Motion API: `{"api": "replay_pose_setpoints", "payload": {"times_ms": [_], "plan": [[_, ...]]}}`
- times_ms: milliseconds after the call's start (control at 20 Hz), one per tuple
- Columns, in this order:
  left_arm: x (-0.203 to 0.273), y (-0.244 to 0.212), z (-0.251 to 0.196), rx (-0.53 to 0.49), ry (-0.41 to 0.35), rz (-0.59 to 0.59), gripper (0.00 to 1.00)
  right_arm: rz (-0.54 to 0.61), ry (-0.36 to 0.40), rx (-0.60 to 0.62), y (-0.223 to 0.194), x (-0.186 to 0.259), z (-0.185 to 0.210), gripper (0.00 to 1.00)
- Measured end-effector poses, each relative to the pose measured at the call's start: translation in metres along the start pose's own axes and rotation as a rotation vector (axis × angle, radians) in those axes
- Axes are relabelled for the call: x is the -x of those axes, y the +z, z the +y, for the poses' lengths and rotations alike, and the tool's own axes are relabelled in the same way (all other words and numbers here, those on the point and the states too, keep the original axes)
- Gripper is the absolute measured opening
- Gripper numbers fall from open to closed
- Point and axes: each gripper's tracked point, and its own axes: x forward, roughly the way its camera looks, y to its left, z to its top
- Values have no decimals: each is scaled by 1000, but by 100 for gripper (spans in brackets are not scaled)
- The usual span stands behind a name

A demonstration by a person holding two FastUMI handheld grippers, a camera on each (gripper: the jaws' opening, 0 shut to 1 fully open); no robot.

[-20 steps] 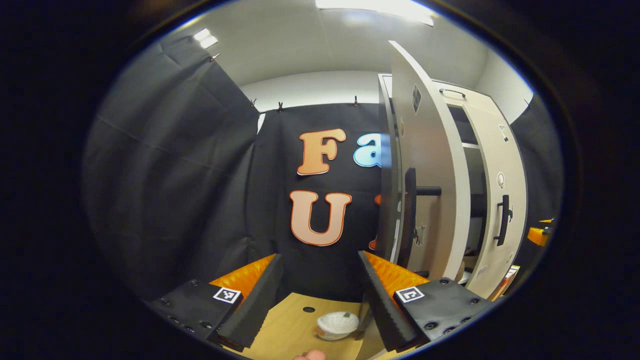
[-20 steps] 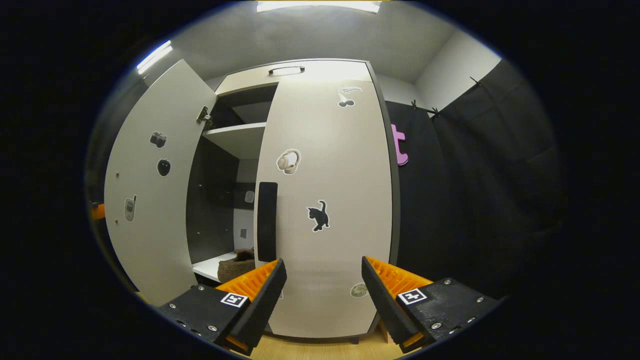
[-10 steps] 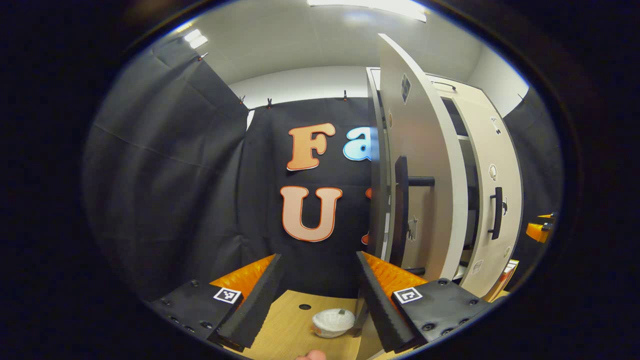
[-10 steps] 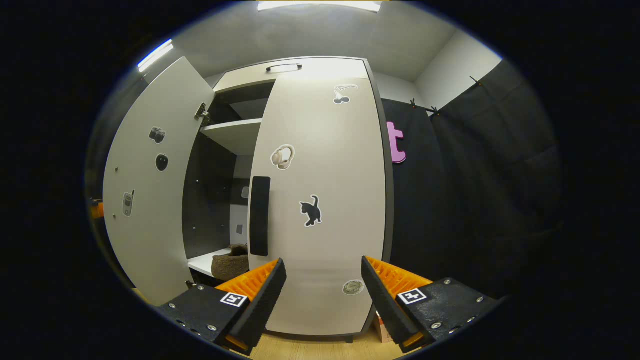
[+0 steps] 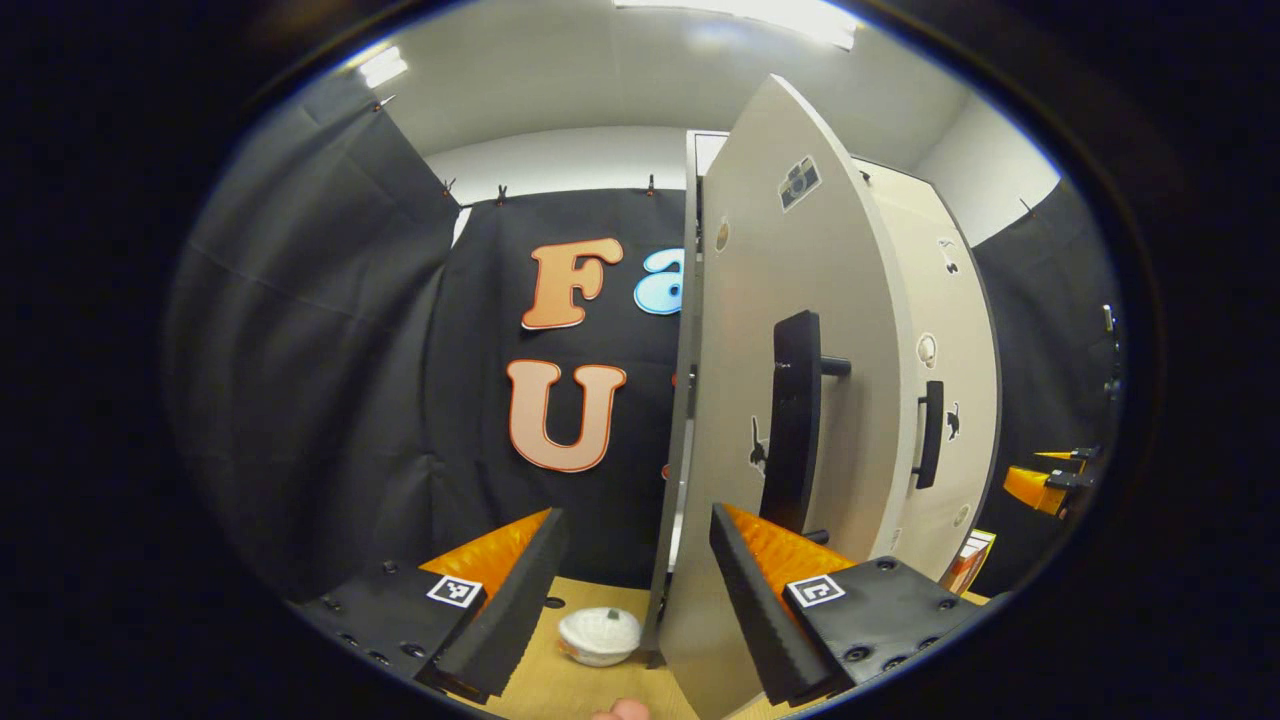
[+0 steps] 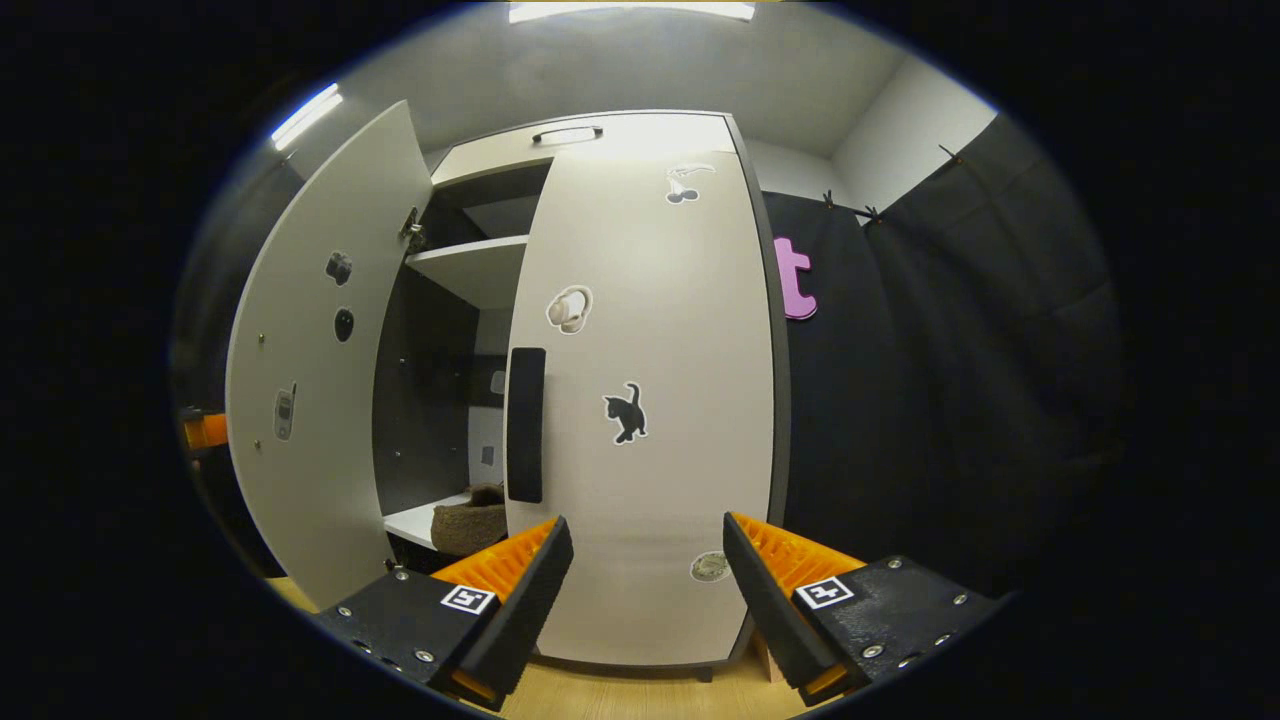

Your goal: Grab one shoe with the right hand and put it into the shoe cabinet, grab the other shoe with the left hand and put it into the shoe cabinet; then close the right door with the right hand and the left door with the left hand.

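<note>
The shoe cabinet [image 6: 640,400] has its right door [image 6: 650,480] shut and its left door [image 6: 320,380] ajar, a shoe [image 6: 470,525] inside. The left gripper [image 5: 632,590] and right gripper [image 6: 645,590] both hold their fingers spread, pinching nothing.

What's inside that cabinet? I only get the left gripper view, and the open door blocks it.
Observer: In the right gripper view a brown shoe sits on the lower shelf, past the open left door.
Operator: Just one shoe?
Observer: One is all I can make out. The right door looks shut and covers the rest of that shelf.
Operator: Where is the other gripper?
Observer: The right gripper is open, holds nothing and points at the right door.
</note>
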Motion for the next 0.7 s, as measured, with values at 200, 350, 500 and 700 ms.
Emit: {"api": "replay_pose_setpoints", "payload": {"times_ms": [200,350,500,700], "plan": [[-10,-3,-31,15,-66,0,92,0,-15,-4,1,7,-8,93],[-21,-7,-48,-1,-85,-5,95,-13,-30,-5,5,12,-15,93],[-29,-11,-69,15,-143,13,96,-12,-45,-4,7,15,-23,93],[-34,-7,-93,24,-193,9,96,-15,-66,-11,8,21,-32,93]]}}
